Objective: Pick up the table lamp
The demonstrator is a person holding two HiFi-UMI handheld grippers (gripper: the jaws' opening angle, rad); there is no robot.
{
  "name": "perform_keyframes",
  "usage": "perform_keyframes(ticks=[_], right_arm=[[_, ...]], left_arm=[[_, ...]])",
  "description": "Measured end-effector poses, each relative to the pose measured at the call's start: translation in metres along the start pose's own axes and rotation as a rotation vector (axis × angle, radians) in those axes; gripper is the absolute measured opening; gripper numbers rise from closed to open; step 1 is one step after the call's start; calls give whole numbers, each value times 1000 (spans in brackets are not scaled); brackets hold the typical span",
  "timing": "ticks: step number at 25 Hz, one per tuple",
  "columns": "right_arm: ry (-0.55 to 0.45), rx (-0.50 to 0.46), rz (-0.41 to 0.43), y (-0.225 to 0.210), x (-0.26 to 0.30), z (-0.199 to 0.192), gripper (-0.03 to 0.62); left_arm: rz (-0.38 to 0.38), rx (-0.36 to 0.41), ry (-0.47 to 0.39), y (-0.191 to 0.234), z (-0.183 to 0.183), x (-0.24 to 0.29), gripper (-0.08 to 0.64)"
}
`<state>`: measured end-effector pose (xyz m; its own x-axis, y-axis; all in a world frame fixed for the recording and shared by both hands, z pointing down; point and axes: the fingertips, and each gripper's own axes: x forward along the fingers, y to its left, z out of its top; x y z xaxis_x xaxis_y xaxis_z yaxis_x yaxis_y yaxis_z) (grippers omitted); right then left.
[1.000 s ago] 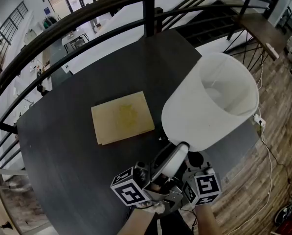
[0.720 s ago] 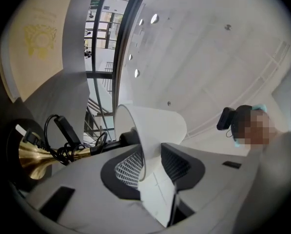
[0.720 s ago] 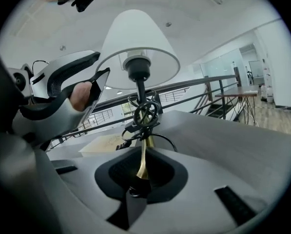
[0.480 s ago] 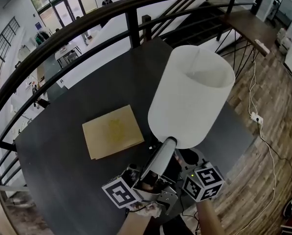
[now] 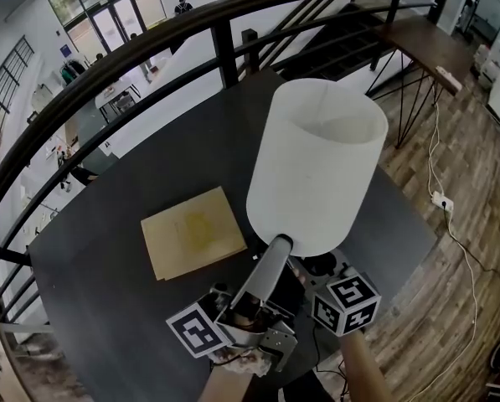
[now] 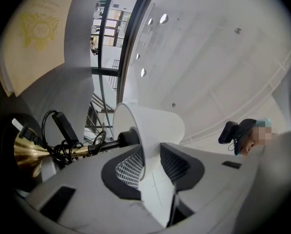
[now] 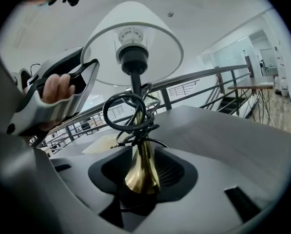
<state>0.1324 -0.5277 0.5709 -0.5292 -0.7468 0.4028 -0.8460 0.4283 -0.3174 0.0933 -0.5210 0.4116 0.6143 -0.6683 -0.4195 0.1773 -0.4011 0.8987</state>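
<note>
Left tongs (image 6: 151, 155) are clamped on the table lamp (image 5: 317, 166) at its lower rim, with the wall of the white shade (image 6: 157, 123) running between the pads. These jaws have just been closing on it. Beyond them, on the left of the dark round worktop (image 5: 107, 291), a tan sheet (image 5: 193, 234) lies flat, well apart from the lamp. In the middle the lamp stands tilted over the worktop's near edge, its shade mouth upward and leaning away toward the railing (image 5: 149, 36). Whether its foot rests on the worktop cannot be told. A black cord (image 7: 135, 129) is coiled round its brass stem (image 7: 142, 172). Right tongs (image 7: 139, 165) have just been opening, and their jaws stand apart on either side of the stem's flared foot, not gripping it.
</note>
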Motion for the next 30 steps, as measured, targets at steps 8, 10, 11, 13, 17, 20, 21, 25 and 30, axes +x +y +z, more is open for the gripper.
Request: perform_keyframes(ticks=[8,10,11,13,17,20,21,25,30], right_arm=[[59,-100,41,5,17,-1,190],[56,-113,52,5,18,-1,189],[60,-118,56,4,19,-1,189],[81,-128,51,2,22,-3,186],[106,-125,39,1,27,-5,186],[112,-114,59,-1,29,-4,147],[116,-114,69,-3,30,-3,149],[118,-101,95,-7,30,1,150],[94,-84,90,-5,28,-1,147]], left_arm=[[-1,-8,8,-1,3,4,121],[-4,-8,13,-1,4,5,121],[-5,-7,18,-1,3,7,121],[-8,-4,36,0,0,9,120],[-8,-1,57,0,-4,11,118],[-10,-15,47,2,-1,11,117],[-11,-19,45,2,0,12,117],[-18,-21,43,3,1,15,117],[-35,-7,49,1,0,9,116]])
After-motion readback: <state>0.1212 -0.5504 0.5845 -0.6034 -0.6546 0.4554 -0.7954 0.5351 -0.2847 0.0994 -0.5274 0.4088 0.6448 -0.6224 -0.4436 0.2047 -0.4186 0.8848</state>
